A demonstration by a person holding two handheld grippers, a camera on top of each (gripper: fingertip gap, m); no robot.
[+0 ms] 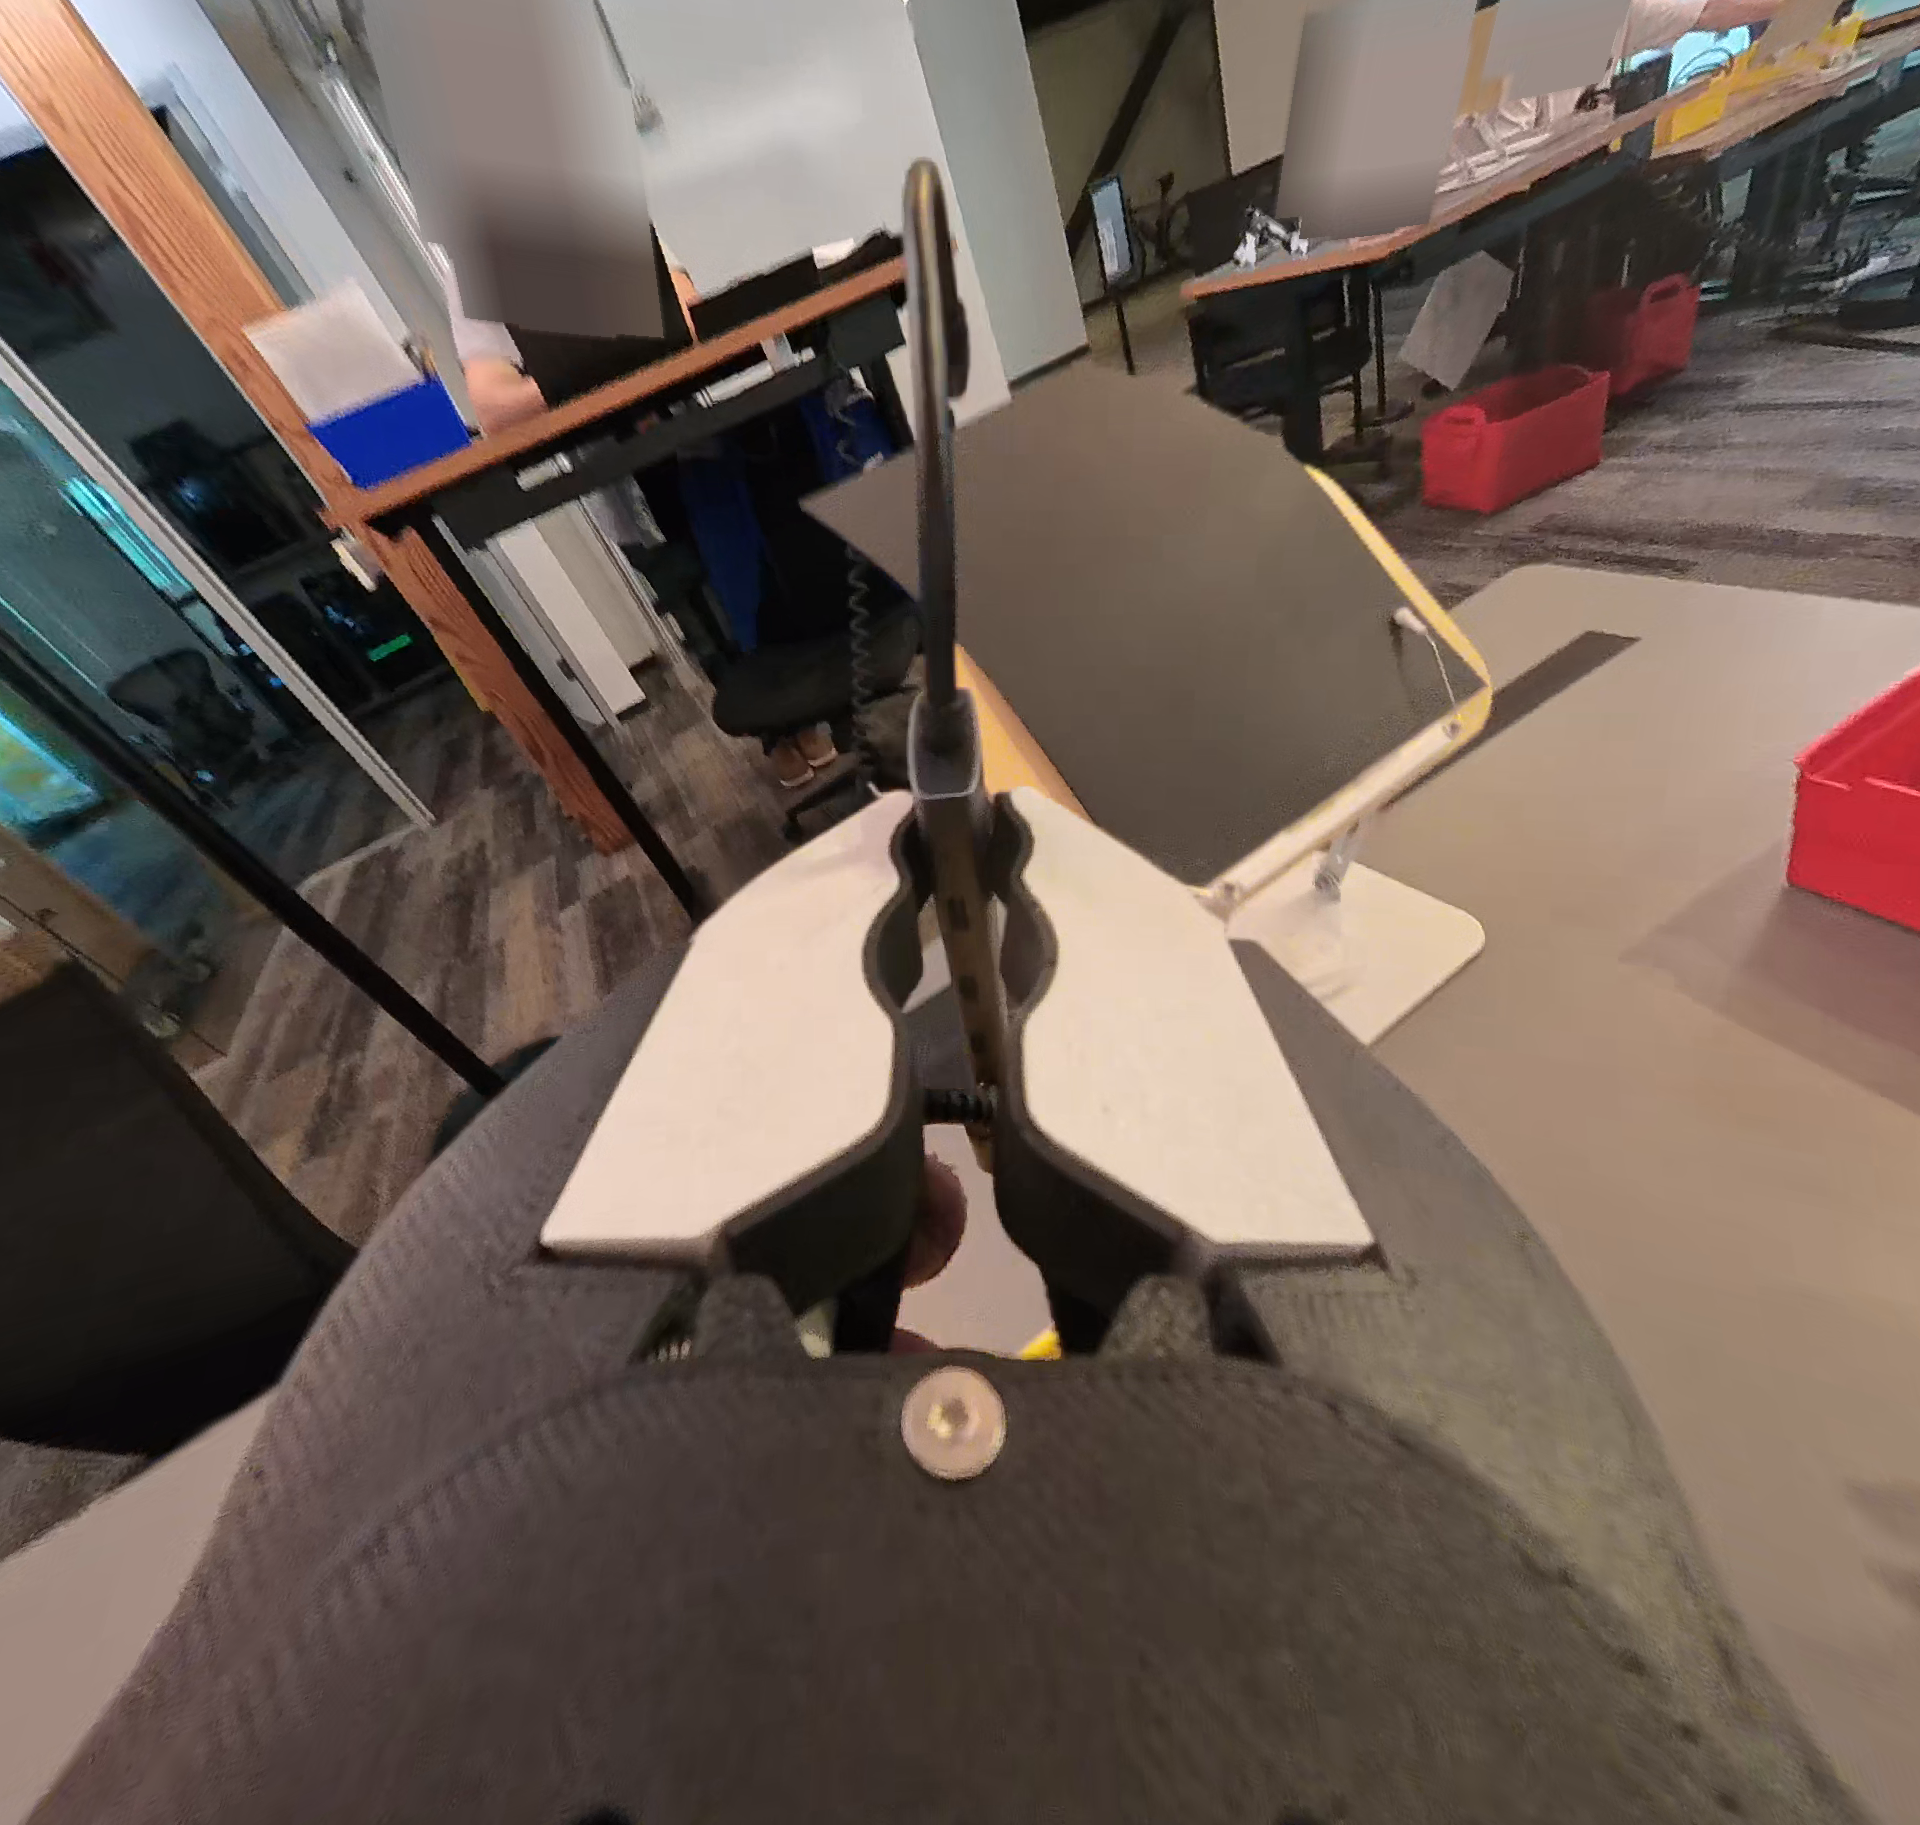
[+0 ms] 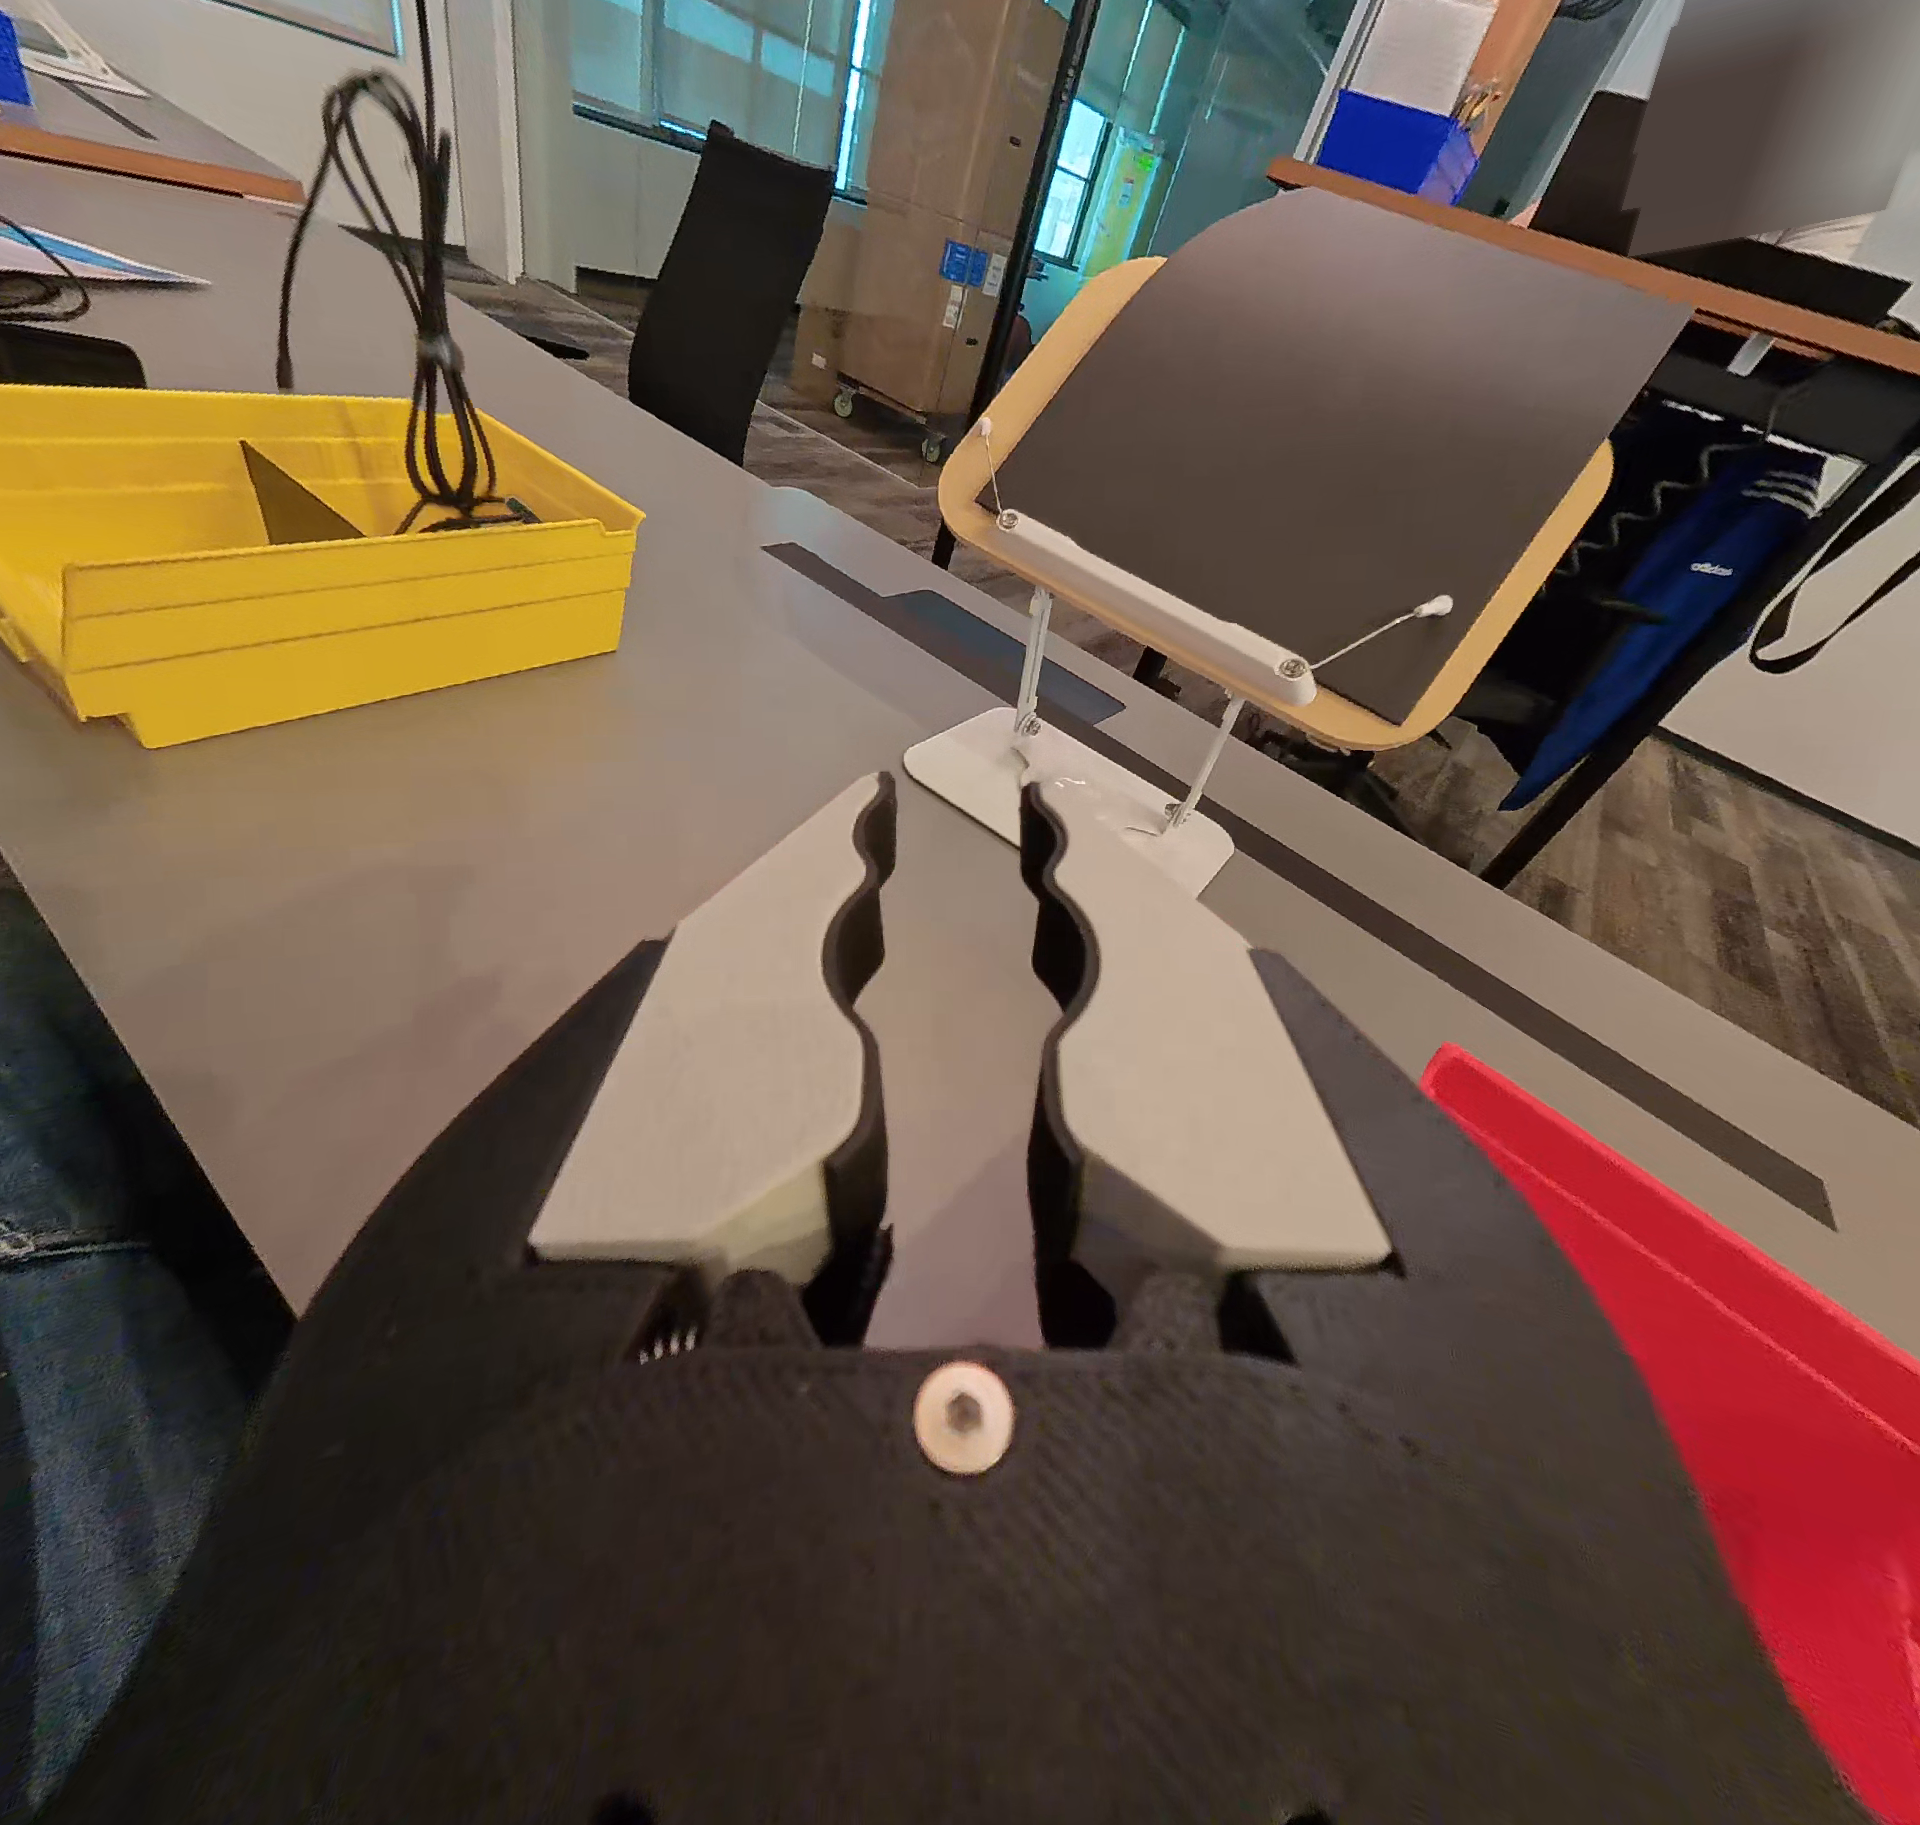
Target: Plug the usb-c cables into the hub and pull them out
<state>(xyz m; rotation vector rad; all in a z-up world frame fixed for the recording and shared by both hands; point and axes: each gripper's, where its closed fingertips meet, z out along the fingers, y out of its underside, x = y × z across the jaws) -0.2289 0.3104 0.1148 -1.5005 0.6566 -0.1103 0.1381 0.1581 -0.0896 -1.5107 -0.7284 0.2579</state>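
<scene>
My left gripper (image 1: 961,819) is shut on a slim dark hub (image 1: 966,928), held edge-on and lifted above the grey table (image 1: 1558,1152). Small ports show along the hub's edge. The hub's own black cord (image 1: 933,445) arches up from its far end and curls back down. No cable shows in the visible ports. My right gripper (image 2: 956,819) is open and empty above the table. In the right wrist view a bundle of black cables (image 2: 431,341) rises out of a yellow tray (image 2: 312,622) at the left.
A tilted dark board on a white stand (image 2: 1299,456) sits ahead of both grippers, also in the left wrist view (image 1: 1143,612). A red bin (image 2: 1662,1308) lies close on the right, also in the left wrist view (image 1: 1860,809). Desks and chairs stand beyond the table.
</scene>
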